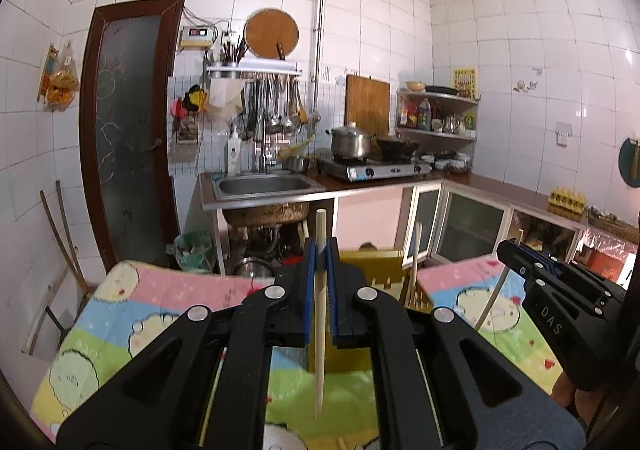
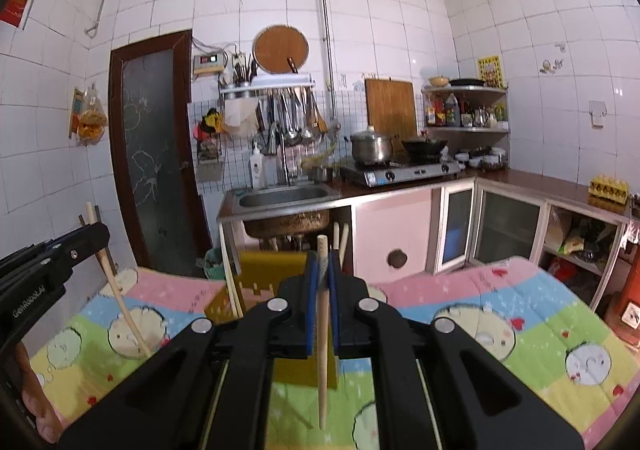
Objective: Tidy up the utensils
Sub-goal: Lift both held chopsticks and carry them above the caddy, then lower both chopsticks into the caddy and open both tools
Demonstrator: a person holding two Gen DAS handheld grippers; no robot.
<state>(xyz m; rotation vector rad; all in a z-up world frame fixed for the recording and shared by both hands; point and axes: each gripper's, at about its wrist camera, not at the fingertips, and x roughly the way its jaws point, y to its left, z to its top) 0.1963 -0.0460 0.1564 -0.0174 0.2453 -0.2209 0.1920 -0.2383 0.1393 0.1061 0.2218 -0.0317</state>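
Left wrist view: our left gripper (image 1: pixel 320 250) and right gripper (image 1: pixel 516 248) each pinch shut on a pale wooden chopstick (image 1: pixel 320 314), upright above the far yellow plastic holder (image 1: pixel 384 270), which we should enter tips-first, slowly.

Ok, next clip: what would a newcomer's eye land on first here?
Each gripper pinches one pale wooden chopstick upright, centre foreground: the left gripper its chopstick, the right gripper its own. Below lies a bright cartoon-print cloth, with a yellow holder standing on it just ahead, more chopsticks in it.
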